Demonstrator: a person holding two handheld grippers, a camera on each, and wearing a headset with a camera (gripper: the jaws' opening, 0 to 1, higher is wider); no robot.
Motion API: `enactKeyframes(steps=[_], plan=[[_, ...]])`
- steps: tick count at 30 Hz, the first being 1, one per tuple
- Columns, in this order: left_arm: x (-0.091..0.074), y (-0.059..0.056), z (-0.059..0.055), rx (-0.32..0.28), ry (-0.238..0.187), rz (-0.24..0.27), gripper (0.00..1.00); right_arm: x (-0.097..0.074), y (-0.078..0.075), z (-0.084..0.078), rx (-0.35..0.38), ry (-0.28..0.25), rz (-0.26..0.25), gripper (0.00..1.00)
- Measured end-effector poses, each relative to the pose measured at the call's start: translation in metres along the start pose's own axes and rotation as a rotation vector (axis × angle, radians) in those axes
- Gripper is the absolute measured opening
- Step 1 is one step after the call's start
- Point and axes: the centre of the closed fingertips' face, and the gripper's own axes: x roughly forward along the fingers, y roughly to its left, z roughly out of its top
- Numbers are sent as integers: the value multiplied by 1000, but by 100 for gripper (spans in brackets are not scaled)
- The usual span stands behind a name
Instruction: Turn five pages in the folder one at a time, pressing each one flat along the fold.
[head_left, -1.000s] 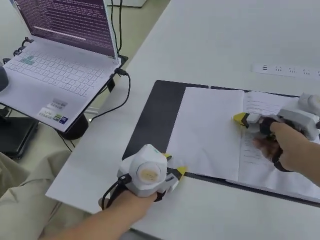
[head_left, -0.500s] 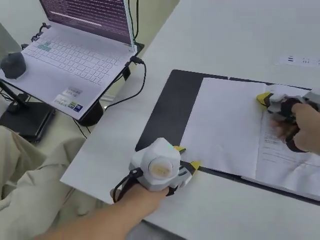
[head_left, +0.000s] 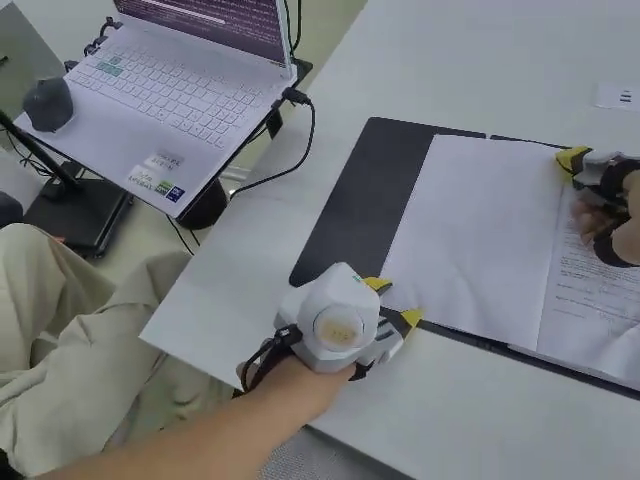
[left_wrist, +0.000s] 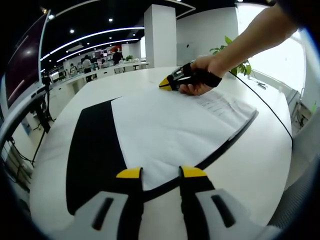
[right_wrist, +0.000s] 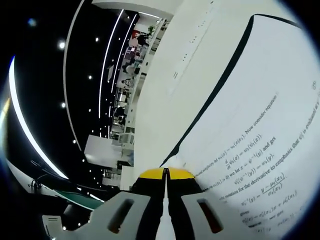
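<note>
The folder (head_left: 360, 200) lies open, its fold (head_left: 550, 250) running lengthwise away from the person. The right gripper (head_left: 572, 158) sits at the fold's far end, jaws closed tip to tip with nothing visibly between them, so the crease stretches back from its fingers toward the person. The printed page (head_left: 592, 292), probably next to turn, lies just beside them, making this the nearer hand. The left gripper (head_left: 394, 303), jaws slightly parted and empty, rests at the near edge of the blank turned page (head_left: 470, 235). 1 second ago the right gripper was at mid-fold; the left has stayed put.
</note>
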Motion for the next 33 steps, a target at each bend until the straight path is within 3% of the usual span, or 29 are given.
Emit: enactKeyframes(steps=[3, 8, 21, 33], plan=[[0, 0, 0, 1, 1, 0, 27, 3, 1, 6, 50, -27, 0, 0], [0, 0, 1, 0, 0, 0, 27, 3, 0, 4, 67, -11, -2, 0], [0, 0, 0, -3, 1, 0, 27, -13, -4, -14, 57, 91, 0, 0], [-1, 0, 1, -5, 4, 1, 27, -35, -8, -37, 94, 178, 7, 0]])
